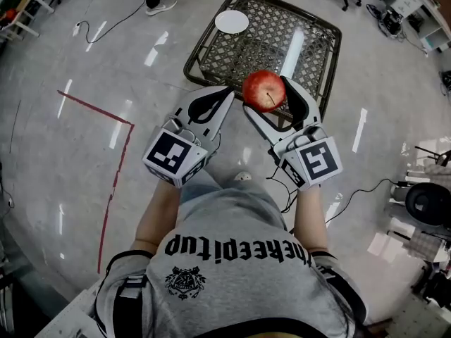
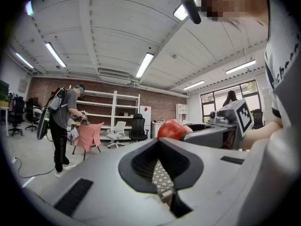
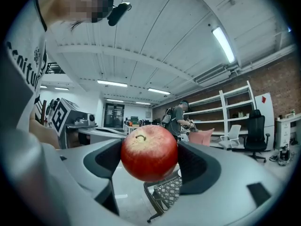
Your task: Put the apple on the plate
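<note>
A red apple [image 1: 264, 90] with its stem showing is held up in the air, and my right gripper [image 1: 268, 94] is shut on it. In the right gripper view the apple [image 3: 149, 152] fills the space between both grey fingers. A small white plate [image 1: 232, 22] lies at the far left corner of a dark mesh table [image 1: 317, 44], beyond and below the apple. My left gripper [image 1: 227, 91] hovers just left of the apple, jaws shut with nothing in them. From the left gripper view the apple [image 2: 172, 128] shows to the right, above the closed tips.
The mesh table [image 3: 167, 192] stands low on a shiny grey floor. A red tape line [image 1: 116, 153] runs across the floor at left, and cables [image 1: 352, 192] trail at right. A person [image 2: 63, 121] stands by a pink-draped chair [image 2: 89, 135]. Office chairs and shelves line the back wall.
</note>
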The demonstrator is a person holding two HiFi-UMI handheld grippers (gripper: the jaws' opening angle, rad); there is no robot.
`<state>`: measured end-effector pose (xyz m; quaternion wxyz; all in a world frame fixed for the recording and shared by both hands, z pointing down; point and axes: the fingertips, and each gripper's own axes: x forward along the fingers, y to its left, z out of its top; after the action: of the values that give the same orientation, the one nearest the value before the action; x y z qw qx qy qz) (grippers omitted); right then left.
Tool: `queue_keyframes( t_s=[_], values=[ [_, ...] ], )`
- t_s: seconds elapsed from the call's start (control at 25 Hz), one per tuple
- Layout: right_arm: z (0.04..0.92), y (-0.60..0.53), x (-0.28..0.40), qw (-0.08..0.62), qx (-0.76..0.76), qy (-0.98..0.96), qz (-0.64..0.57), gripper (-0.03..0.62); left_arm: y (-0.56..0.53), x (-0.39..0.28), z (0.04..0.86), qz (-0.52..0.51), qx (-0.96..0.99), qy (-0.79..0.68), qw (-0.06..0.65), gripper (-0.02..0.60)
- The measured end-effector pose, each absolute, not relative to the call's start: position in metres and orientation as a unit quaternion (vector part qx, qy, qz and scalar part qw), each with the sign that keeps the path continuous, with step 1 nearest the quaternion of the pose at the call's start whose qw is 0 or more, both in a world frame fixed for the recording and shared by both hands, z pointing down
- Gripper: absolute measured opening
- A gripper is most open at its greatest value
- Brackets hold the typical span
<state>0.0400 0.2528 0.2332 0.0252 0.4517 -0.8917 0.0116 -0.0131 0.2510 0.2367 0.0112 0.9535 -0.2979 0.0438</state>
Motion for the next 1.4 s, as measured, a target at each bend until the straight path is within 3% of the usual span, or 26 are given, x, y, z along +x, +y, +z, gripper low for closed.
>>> queue_keyframes(
  t_s=[0.72, 1.4],
  values=[
    [0.229, 0.257, 0.052, 0.017, 0.433, -0.901, 0.028, 0.388, 0.26, -0.003, 0.237, 0.051, 0.943, -0.329, 0.018, 0.012],
    [0.225, 0.154, 0.05, 0.022, 0.442, -0.896, 0.025, 0.388, 0.157, 0.002, 0.238, 0.037, 0.949, -0.312, 0.021, 0.012]
  ],
)
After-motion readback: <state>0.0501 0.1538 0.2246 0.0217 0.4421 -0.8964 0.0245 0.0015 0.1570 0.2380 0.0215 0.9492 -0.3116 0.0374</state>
